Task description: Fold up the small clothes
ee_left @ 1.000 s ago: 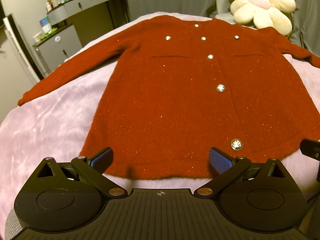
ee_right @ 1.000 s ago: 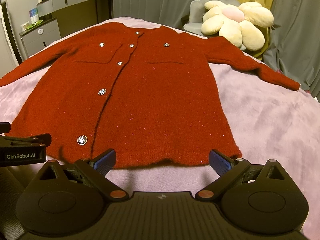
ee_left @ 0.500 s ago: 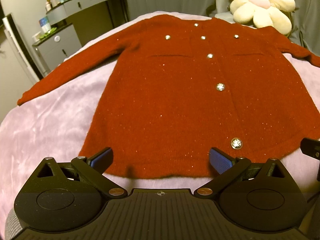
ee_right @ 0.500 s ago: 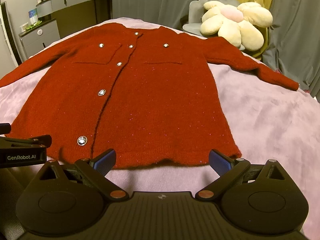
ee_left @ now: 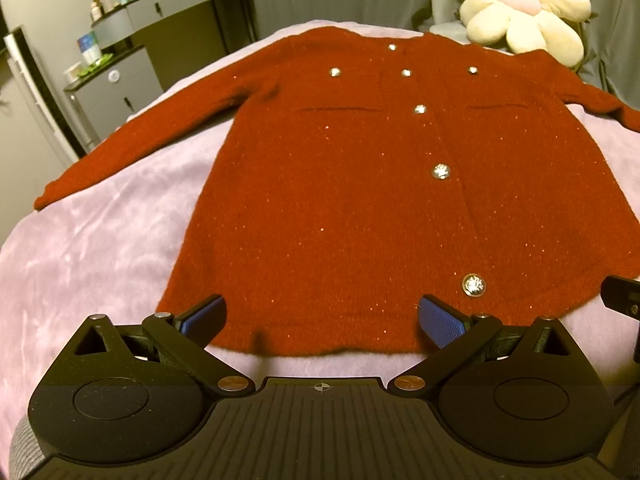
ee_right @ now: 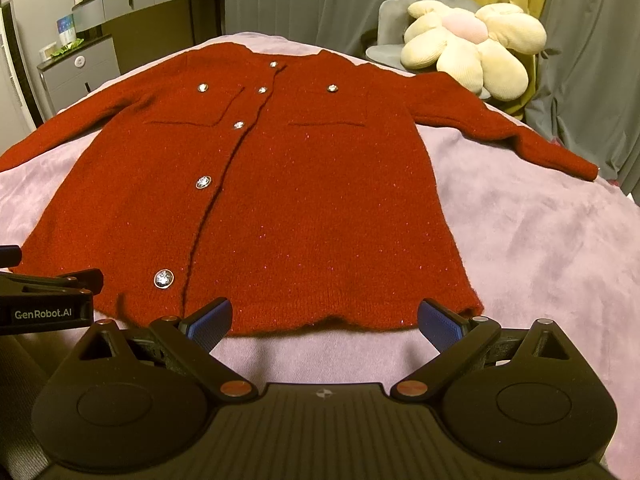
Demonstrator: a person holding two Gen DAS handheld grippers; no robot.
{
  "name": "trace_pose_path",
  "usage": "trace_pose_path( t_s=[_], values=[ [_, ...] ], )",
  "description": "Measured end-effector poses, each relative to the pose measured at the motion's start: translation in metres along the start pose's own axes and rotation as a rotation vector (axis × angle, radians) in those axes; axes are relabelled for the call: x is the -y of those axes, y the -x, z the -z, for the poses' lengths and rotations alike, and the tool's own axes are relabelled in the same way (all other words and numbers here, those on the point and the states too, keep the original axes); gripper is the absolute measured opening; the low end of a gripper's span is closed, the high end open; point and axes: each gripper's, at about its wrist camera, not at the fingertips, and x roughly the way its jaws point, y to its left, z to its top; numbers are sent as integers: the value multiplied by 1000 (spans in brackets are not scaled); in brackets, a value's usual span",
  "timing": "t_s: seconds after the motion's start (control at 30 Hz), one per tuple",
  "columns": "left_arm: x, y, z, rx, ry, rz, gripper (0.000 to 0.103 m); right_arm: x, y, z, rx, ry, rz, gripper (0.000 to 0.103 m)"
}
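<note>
**A:** How do the jaws stand?

**B:** Both pairs are spread wide and hold nothing. The left gripper (ee_left: pixel 322 318) hangs just short of the hem of the red cardigan (ee_left: pixel 360 200), over the hem's left half. The right gripper (ee_right: pixel 325 318) hangs beside it over the right half, equally near.

**A:** And how does the cardigan lie from them?

**B:** Flat, front up, on the lilac bedspread (ee_right: pixel 540 248). Its long axis runs straight away from both grippers, hem nearest and neckline farthest, buttoned placket (ee_right: pixel 216 200) down the middle. The left sleeve (ee_left: pixel 132 144) stretches out to the cardigan's left, the right sleeve (ee_right: pixel 504 132) to its right, each well apart from the jaws.

**A:** So which hand takes what?

**B:** Likely each takes its own side, since neither is nearer overall. Sleeves would probably be folded in first.

**A:** Anything in the way?

**B:** Nothing lies on the cardigan. A flower-shaped plush cushion (ee_right: pixel 472 48) sits beyond its right shoulder, off the cloth. Grey cabinets (ee_left: pixel 116 92) stand beyond the left sleeve, clear of the bed.
</note>
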Motion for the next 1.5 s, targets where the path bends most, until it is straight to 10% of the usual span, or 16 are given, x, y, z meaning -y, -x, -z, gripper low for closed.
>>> trace_pose_path(
  t_s=[1.5],
  values=[
    [1,-3,0,-7,-5,-2,103,1,0,0,2,-13,-2,99]
  ],
)
